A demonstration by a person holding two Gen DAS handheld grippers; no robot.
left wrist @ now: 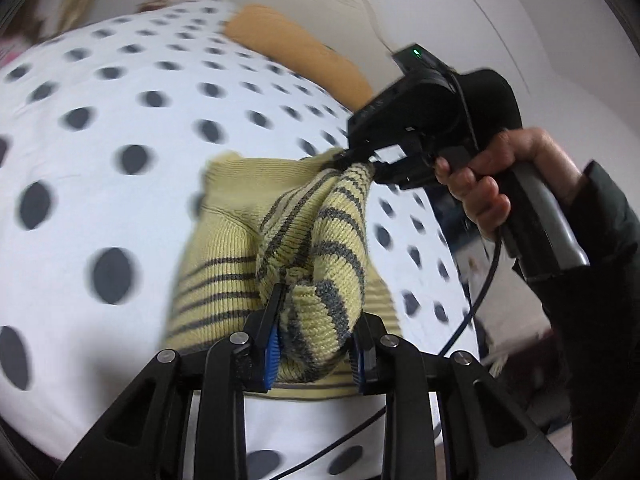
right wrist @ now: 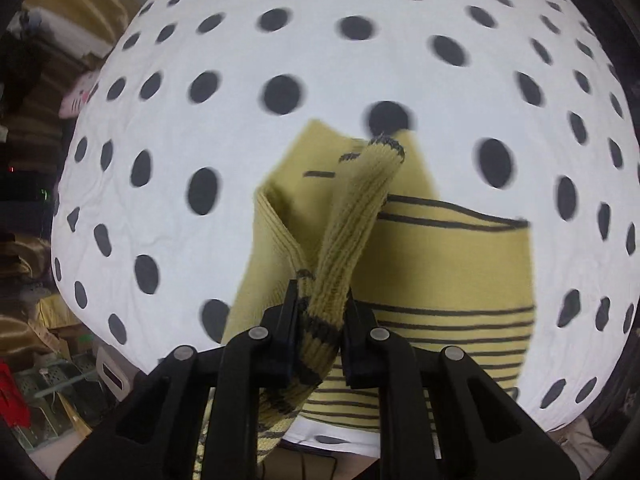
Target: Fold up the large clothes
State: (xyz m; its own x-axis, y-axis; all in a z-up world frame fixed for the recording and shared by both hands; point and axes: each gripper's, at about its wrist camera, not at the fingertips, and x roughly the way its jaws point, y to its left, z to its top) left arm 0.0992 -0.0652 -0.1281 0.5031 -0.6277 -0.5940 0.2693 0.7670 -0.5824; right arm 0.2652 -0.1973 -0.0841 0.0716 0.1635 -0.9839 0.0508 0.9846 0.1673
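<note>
A yellow knit sweater with grey stripes (left wrist: 224,280) lies partly folded on a white bed sheet with dark dots (left wrist: 120,100). My left gripper (left wrist: 316,340) is shut on a bunched striped part of the sweater. My right gripper (right wrist: 320,332) is shut on the sweater's ribbed sleeve (right wrist: 352,216), whose cuff sticks up ahead of the fingers. In the left wrist view the right gripper (left wrist: 360,160) pinches the sweater at the far end, held by a hand. The sweater body (right wrist: 452,280) lies flat below the right gripper.
An orange cloth (left wrist: 296,52) lies at the far edge of the bed by a white wall. Left of the bed in the right wrist view stand a pink cat cushion (right wrist: 78,96) and cluttered boxes and crates (right wrist: 52,380). A black cable (left wrist: 480,292) hangs from the right gripper.
</note>
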